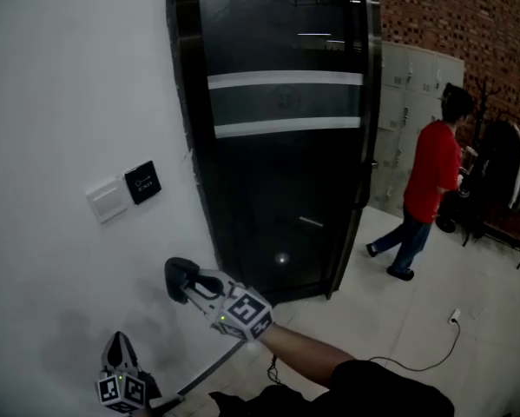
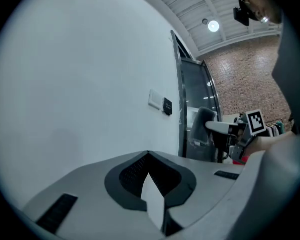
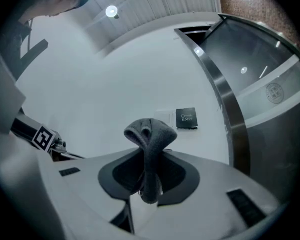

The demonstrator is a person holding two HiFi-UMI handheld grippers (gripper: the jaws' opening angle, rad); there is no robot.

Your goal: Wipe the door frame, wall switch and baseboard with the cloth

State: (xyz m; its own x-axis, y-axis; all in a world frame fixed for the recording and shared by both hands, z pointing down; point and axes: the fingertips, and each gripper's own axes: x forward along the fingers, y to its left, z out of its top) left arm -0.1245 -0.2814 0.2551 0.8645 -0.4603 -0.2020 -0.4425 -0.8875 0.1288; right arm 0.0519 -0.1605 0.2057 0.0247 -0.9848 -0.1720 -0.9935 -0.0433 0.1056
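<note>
Right gripper [image 3: 148, 186], lower centre, is clamping the grey cloth [image 3: 148, 134] and hovering near the wall below the wall switch [image 1: 108, 200] at centre left. Left gripper [image 2: 150, 181], bottom left, is sitting closed and empty. Lightly pressing the bunched cloth flat against the switch plate should wipe it cleanly.

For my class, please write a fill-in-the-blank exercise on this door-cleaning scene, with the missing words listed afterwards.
1. The right claw is shut on a grey ___.
2. The left claw is shut and holds ___.
3. The black plate beside the white switch reads ___.
4. The person walking past the door wears a ___ top.

Missing words: cloth; nothing; EXIT; red.
</note>
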